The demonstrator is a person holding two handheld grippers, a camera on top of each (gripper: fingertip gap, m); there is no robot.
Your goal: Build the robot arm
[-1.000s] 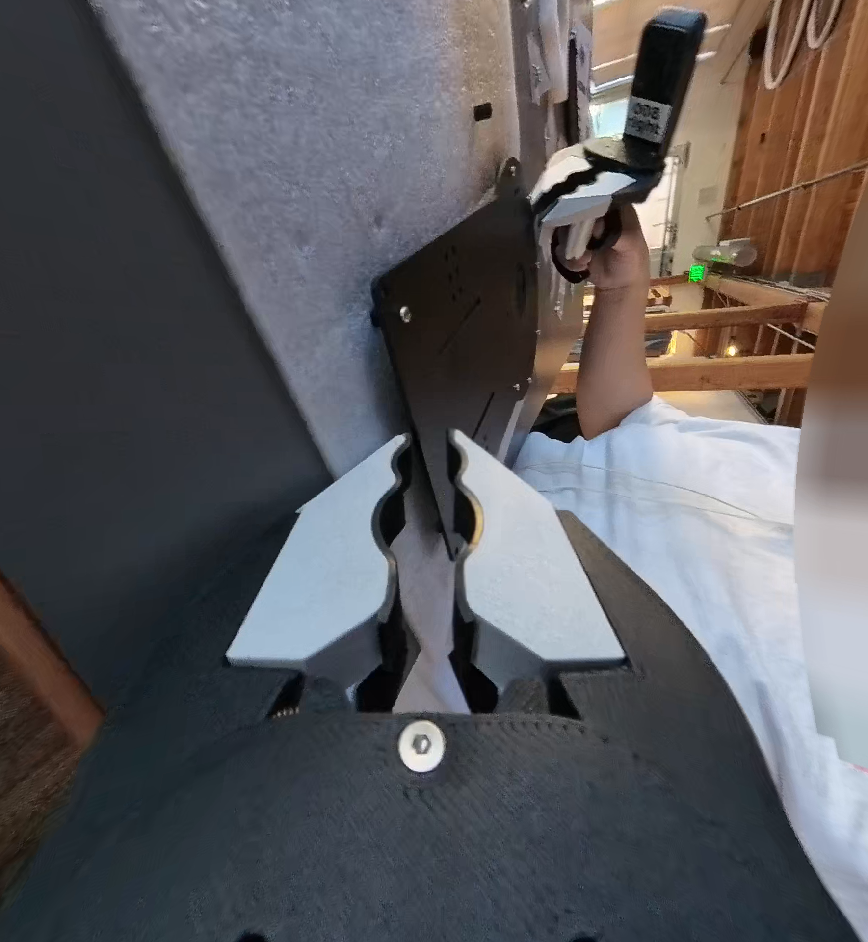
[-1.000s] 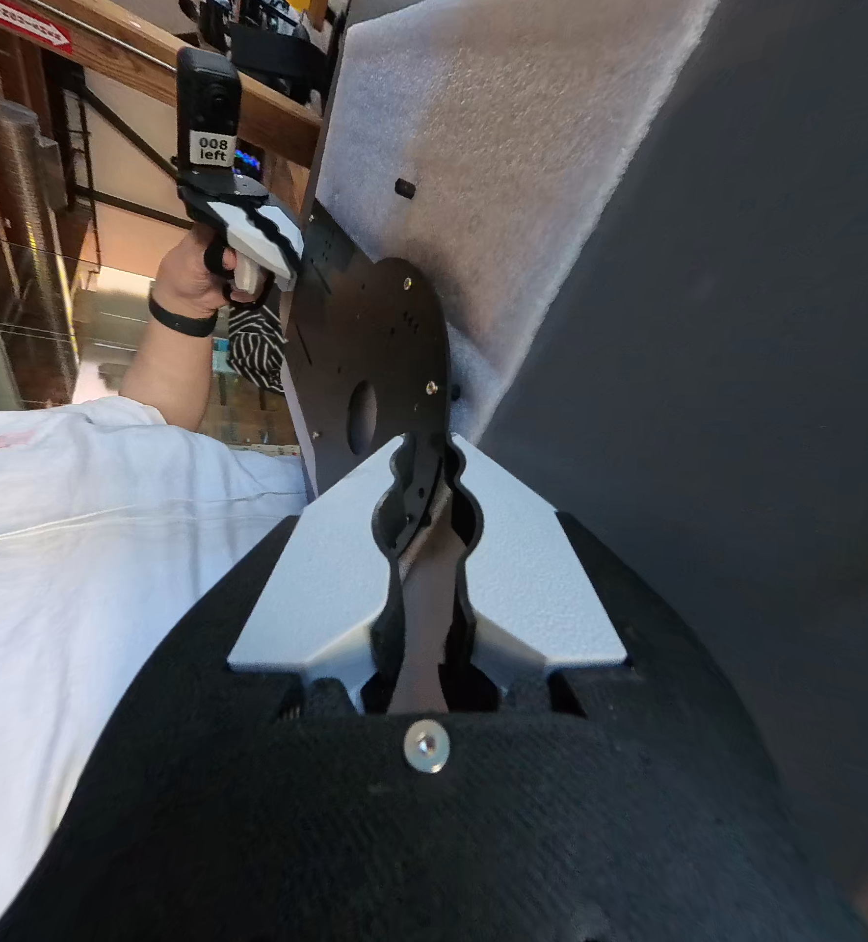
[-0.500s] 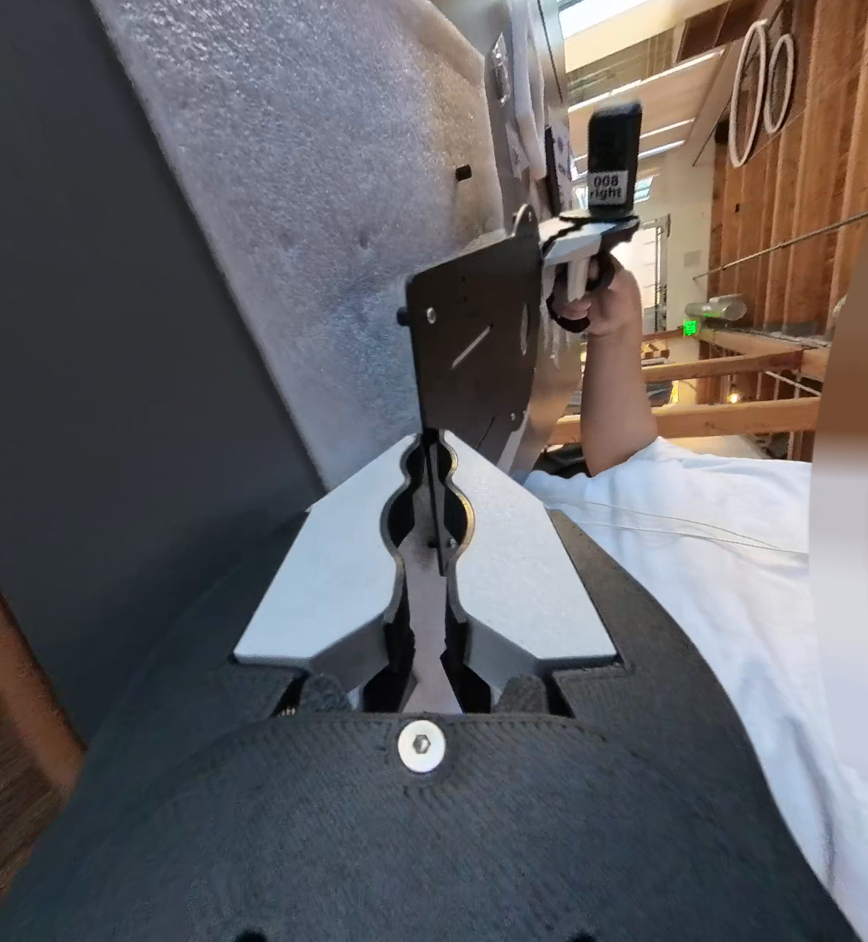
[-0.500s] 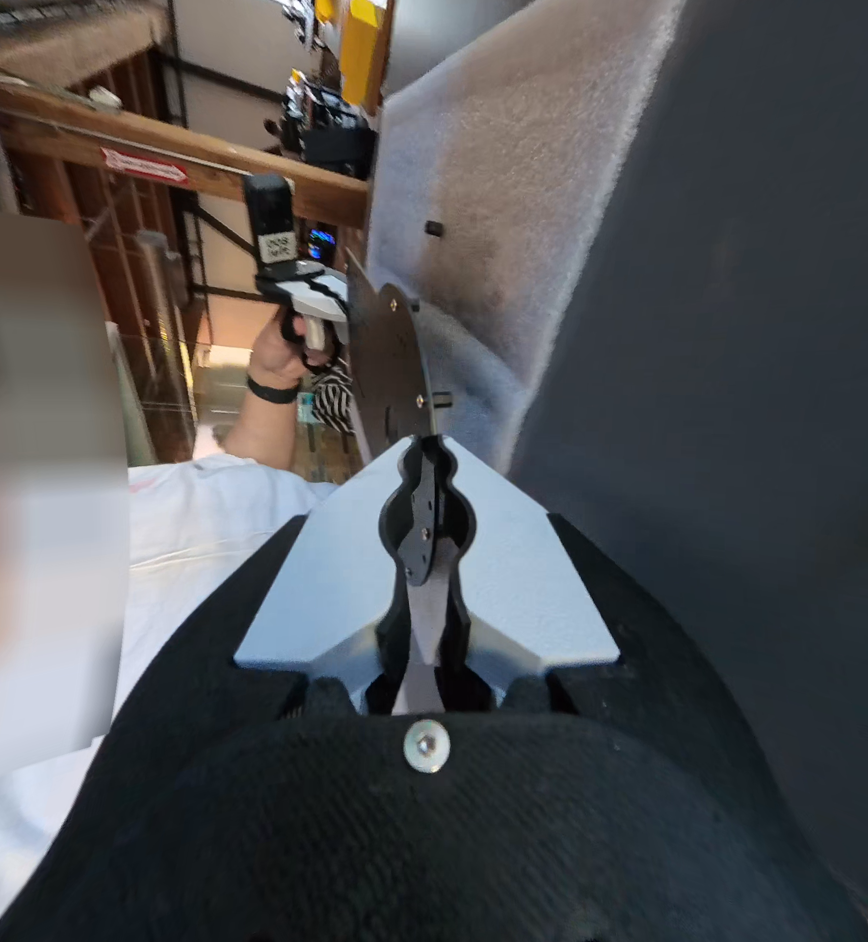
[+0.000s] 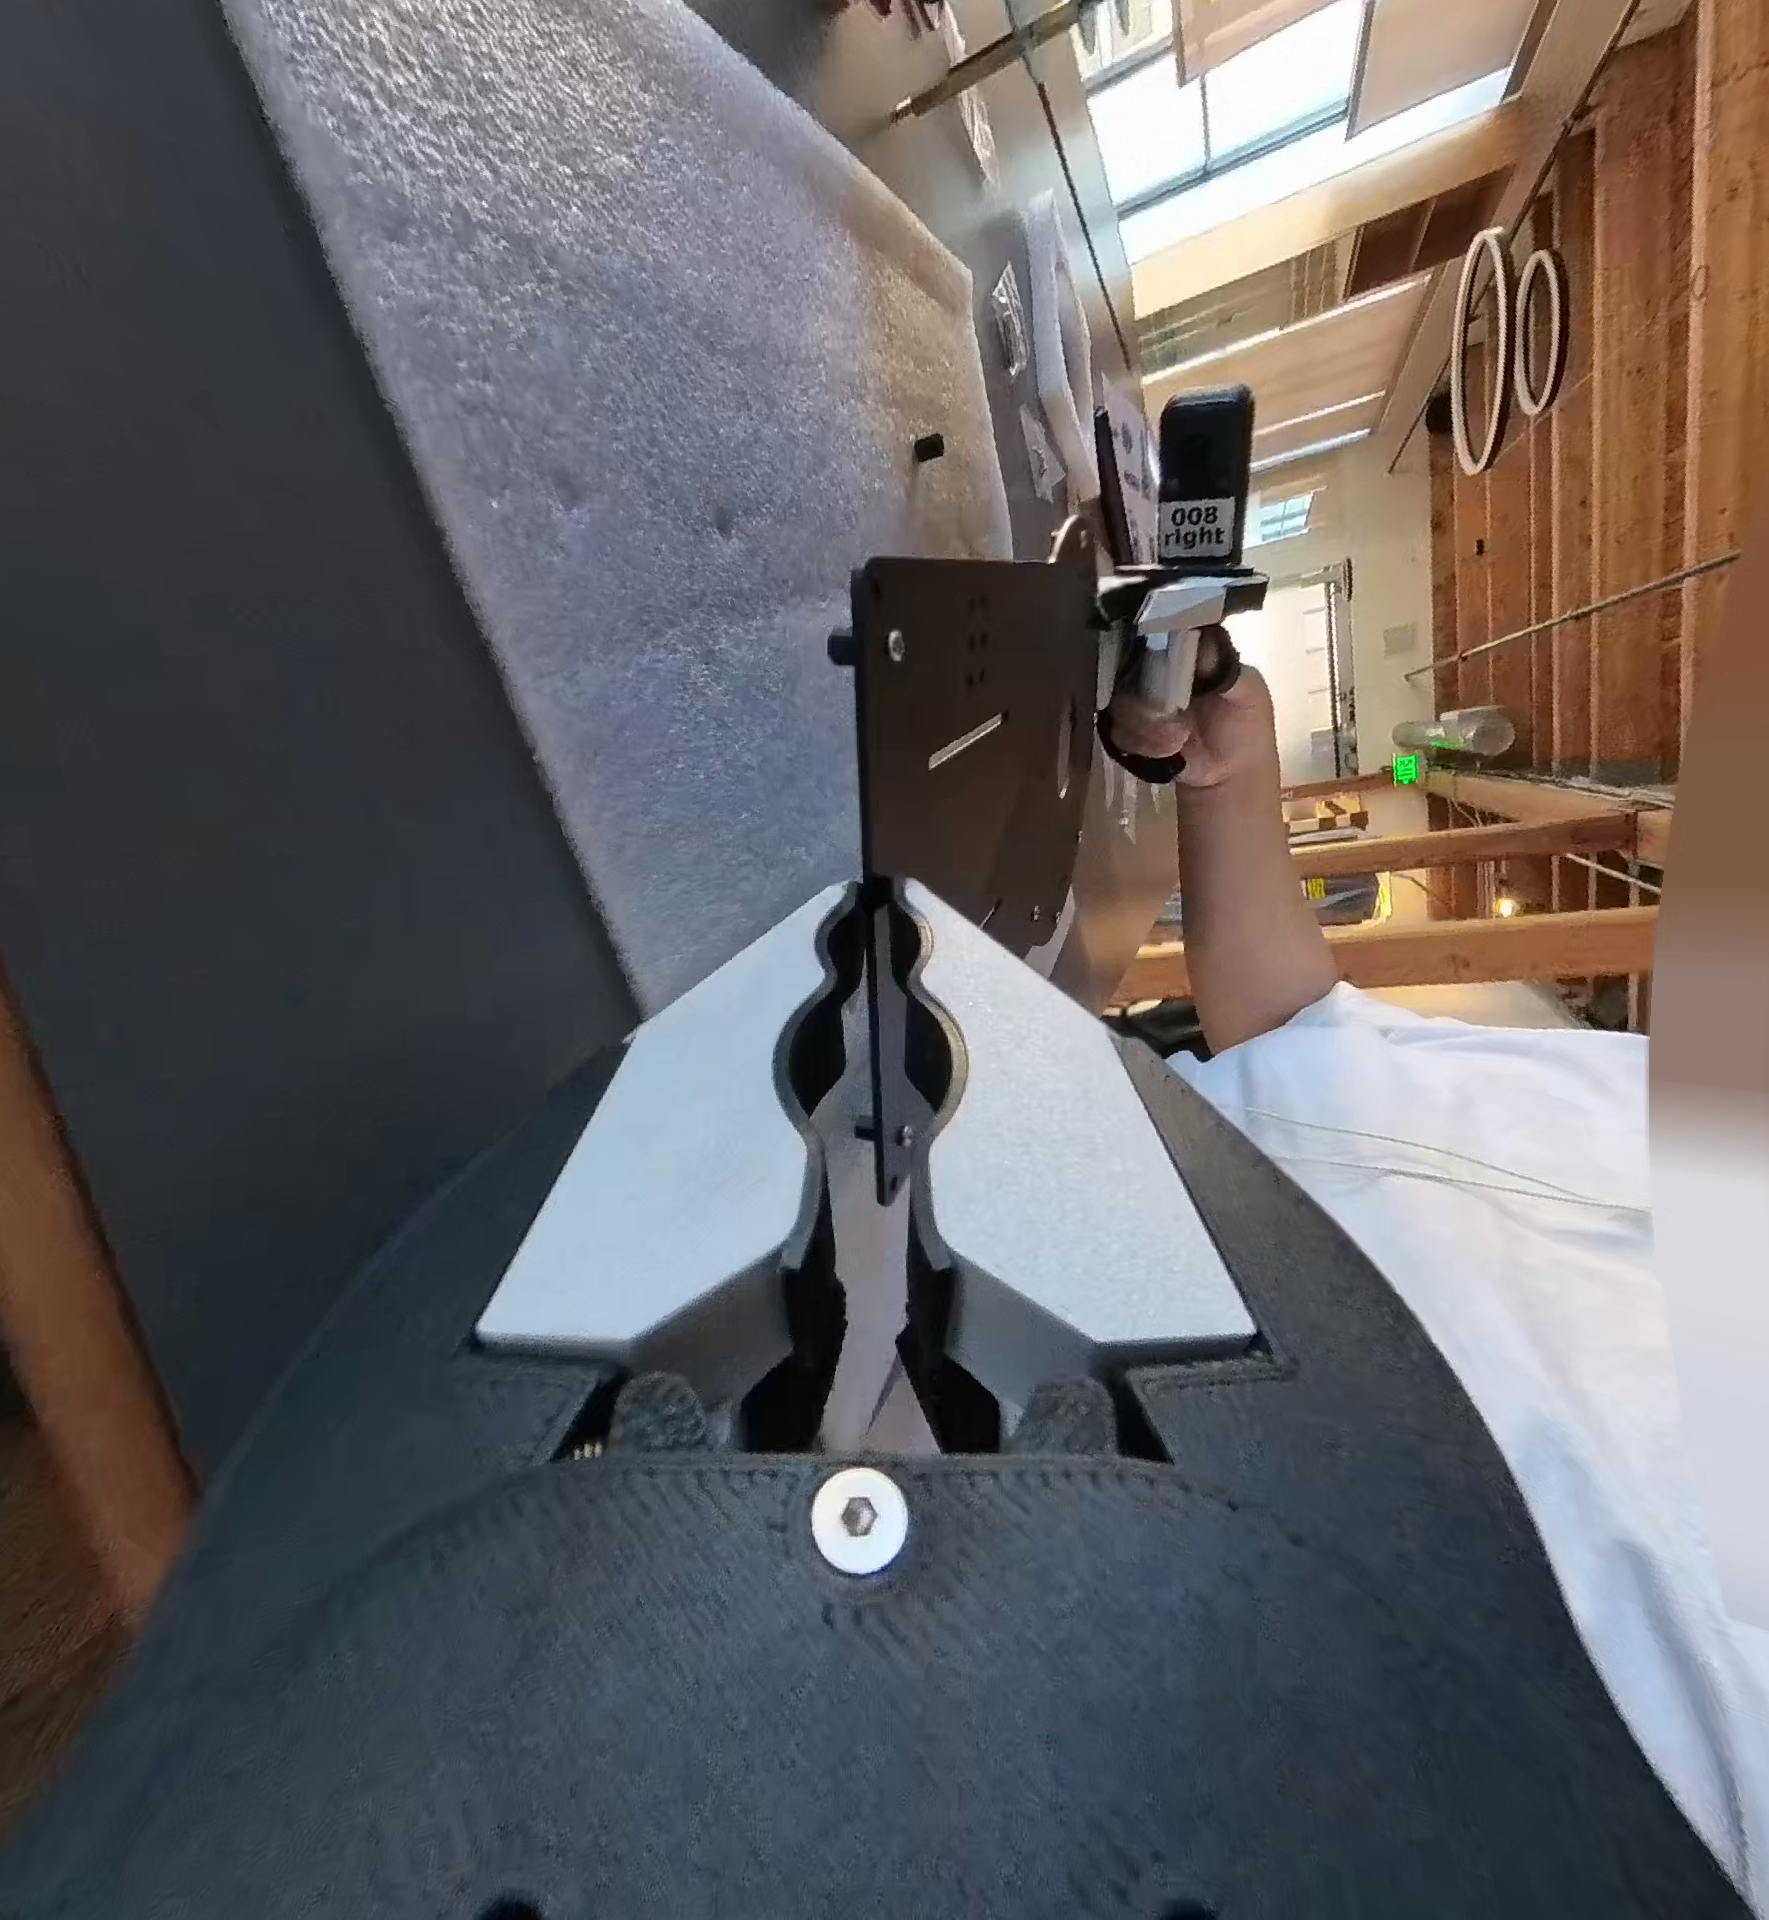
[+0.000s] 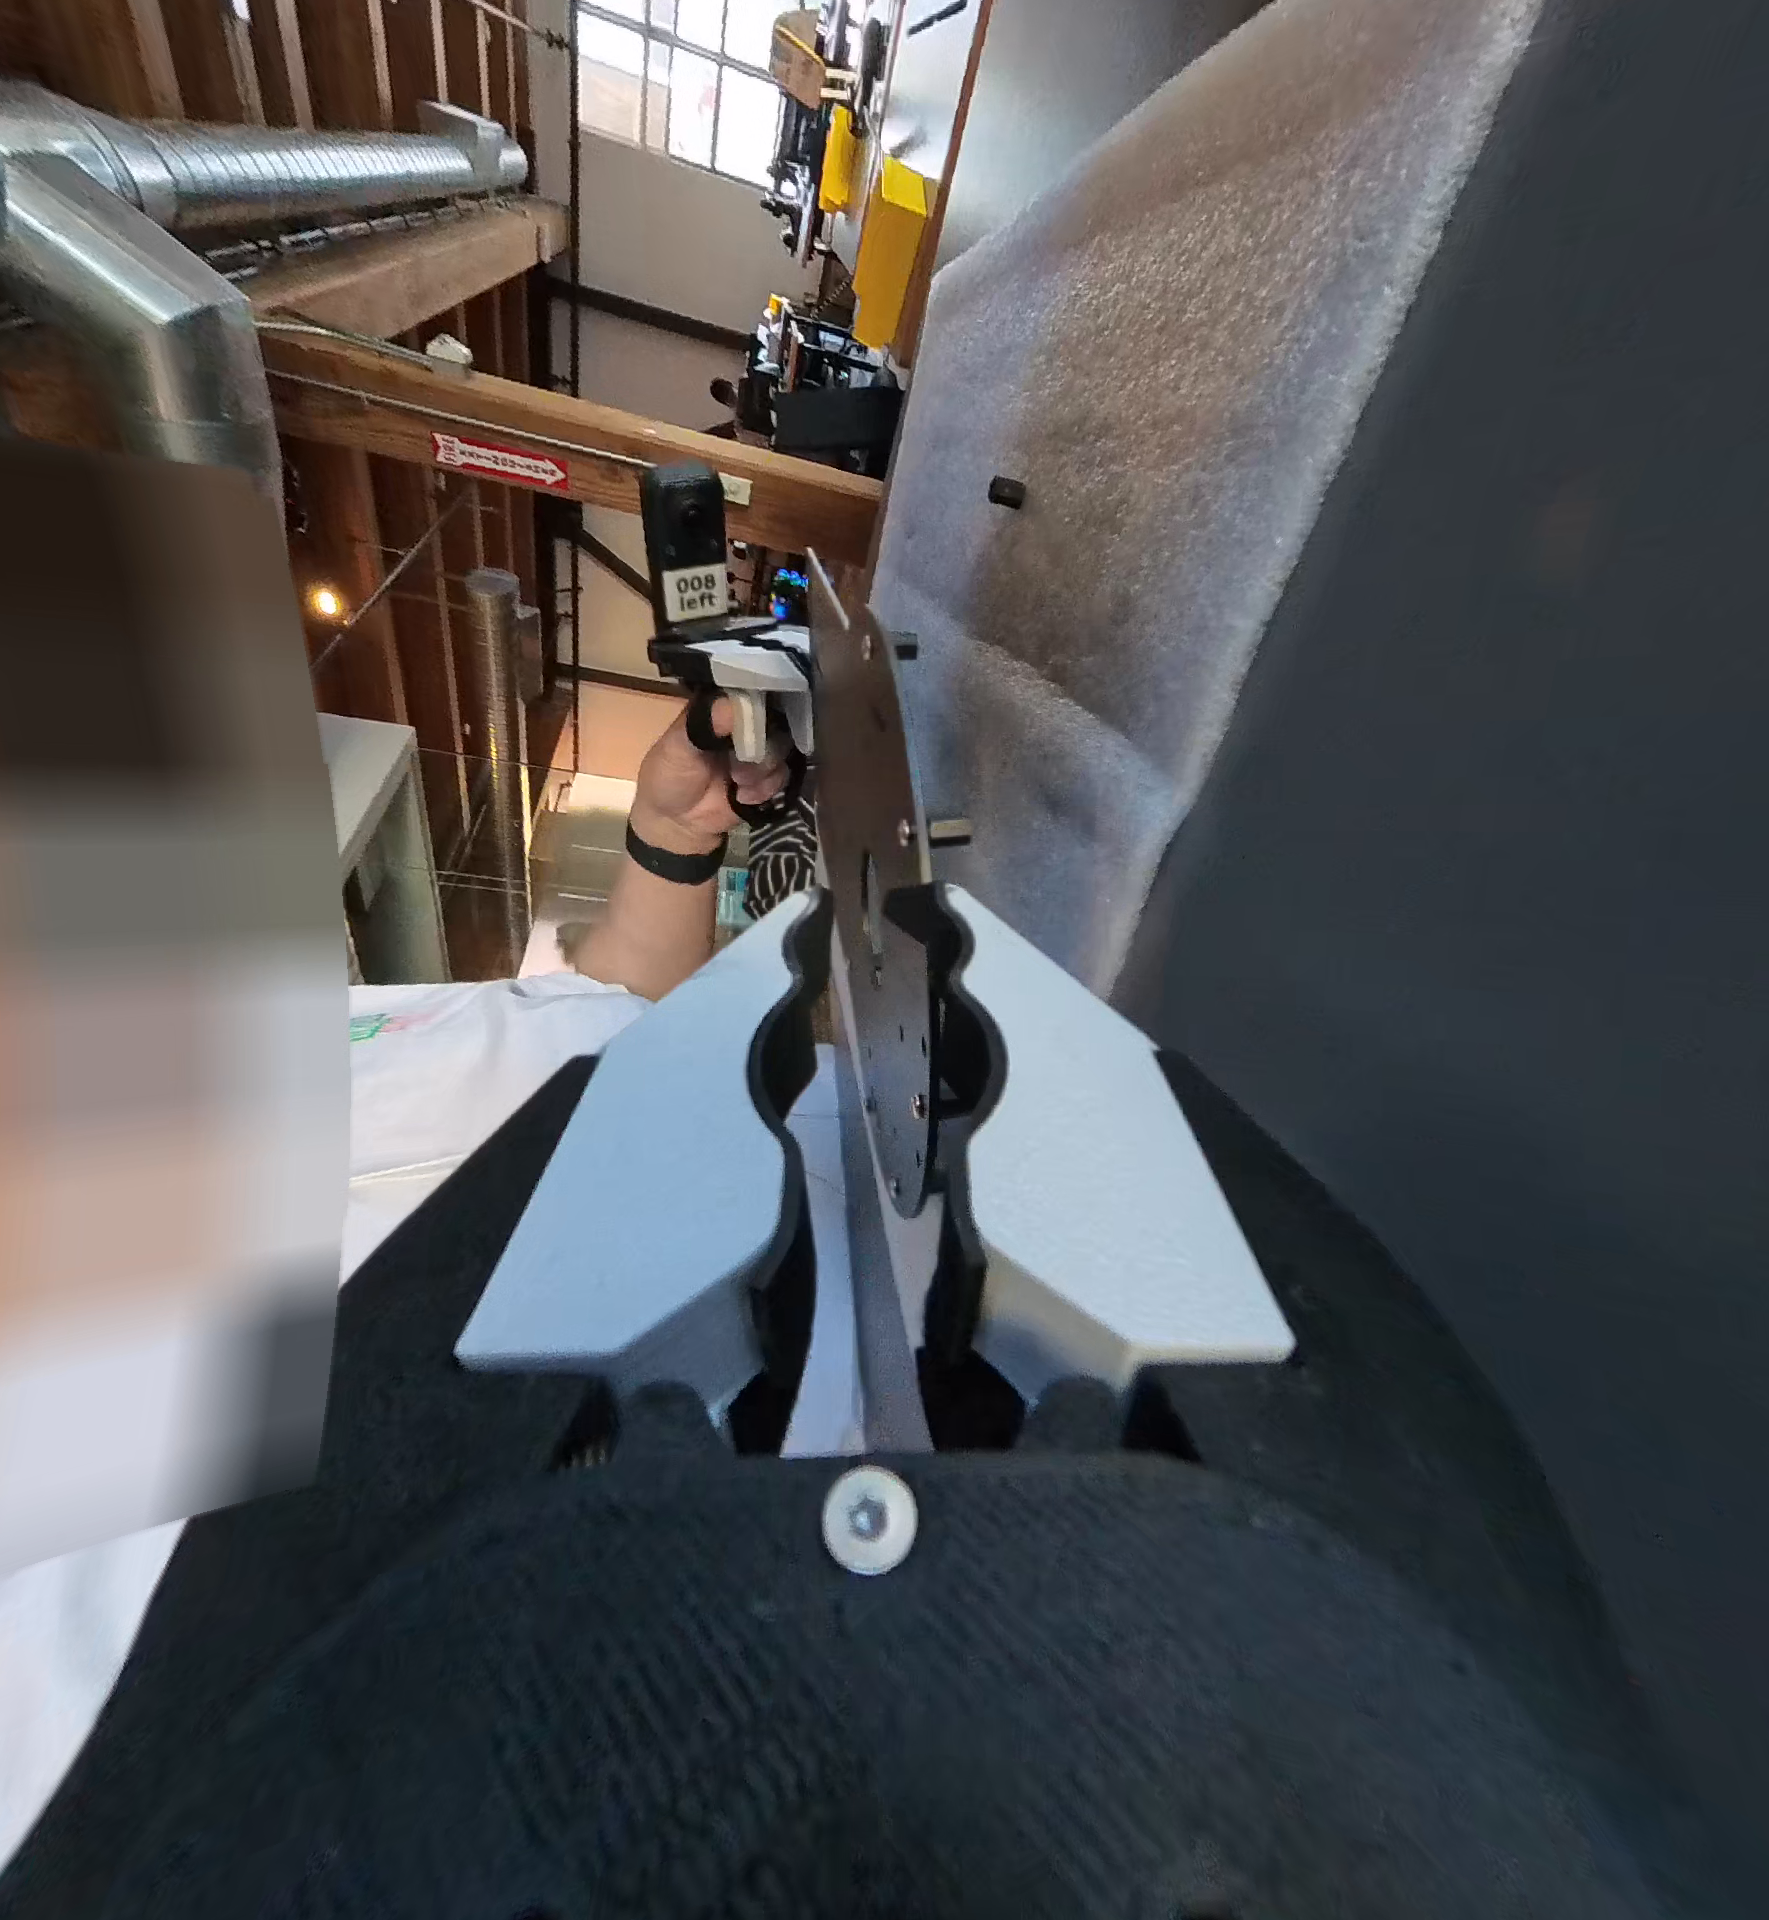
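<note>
I hold a thin black plate point(image 5: 973, 727) edge-on in the air between my two grippers. My left gripper point(image 5: 875, 909) has its fingers closed on one edge of the plate; my right gripper point(image 6: 880, 914), at the opposite end, has its fingers narrowed about the other edge, though the gap looks wider there. A white foam sheet point(image 5: 672, 416) lies behind, apart from the plate, on a dark counter point(image 5: 184, 520).

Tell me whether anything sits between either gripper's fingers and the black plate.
Nothing visible does. The left gripper is shut directly on one edge of the black plate; the right gripper clamps the opposite edge. The white foam sheet lies behind the plate, apart.
</note>
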